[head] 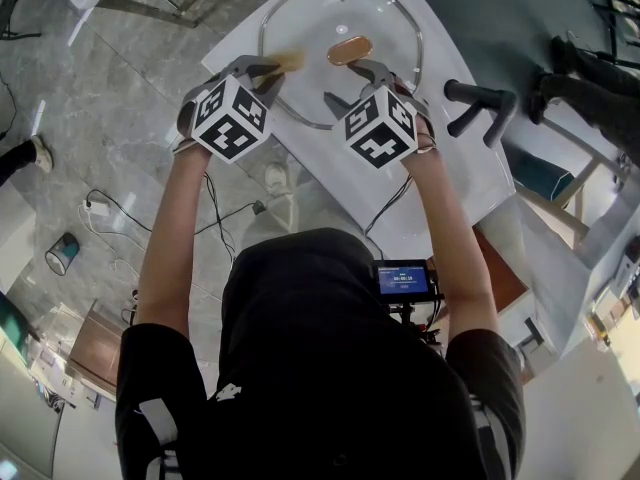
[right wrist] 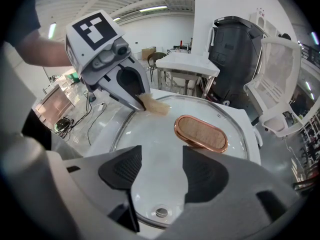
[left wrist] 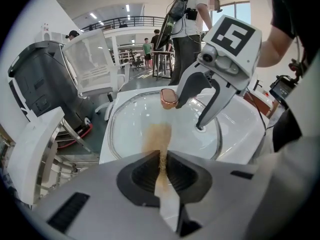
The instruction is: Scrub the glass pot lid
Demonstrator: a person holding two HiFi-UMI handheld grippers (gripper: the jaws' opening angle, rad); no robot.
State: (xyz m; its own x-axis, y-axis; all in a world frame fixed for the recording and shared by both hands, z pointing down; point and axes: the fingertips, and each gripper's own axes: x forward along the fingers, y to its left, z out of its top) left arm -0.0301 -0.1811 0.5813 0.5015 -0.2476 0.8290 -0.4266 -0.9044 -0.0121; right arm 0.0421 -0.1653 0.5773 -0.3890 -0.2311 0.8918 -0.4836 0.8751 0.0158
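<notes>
A round glass pot lid (head: 340,18) with a metal rim lies flat on the white table (head: 470,168). Its oval copper-rimmed handle (head: 349,50) sits at the lid's middle. My left gripper (head: 282,71) is shut on a tan scrub pad (head: 291,60), which rests on the glass at the lid's left side. In the left gripper view the pad (left wrist: 159,141) sticks out from the closed jaws onto the lid (left wrist: 130,129). My right gripper (head: 352,83) hangs open over the lid's near part, empty. Below its jaws (right wrist: 161,159) lie the glass (right wrist: 160,139), the handle (right wrist: 201,133) and a small vent hole (right wrist: 161,212).
A black two-pronged tool (head: 480,103) lies on the table at the right. A white office chair (left wrist: 95,64) and a black bin (left wrist: 37,79) stand beyond the table's far side. Cables (head: 215,223) trail on the floor at the left. People (left wrist: 192,29) stand in the background.
</notes>
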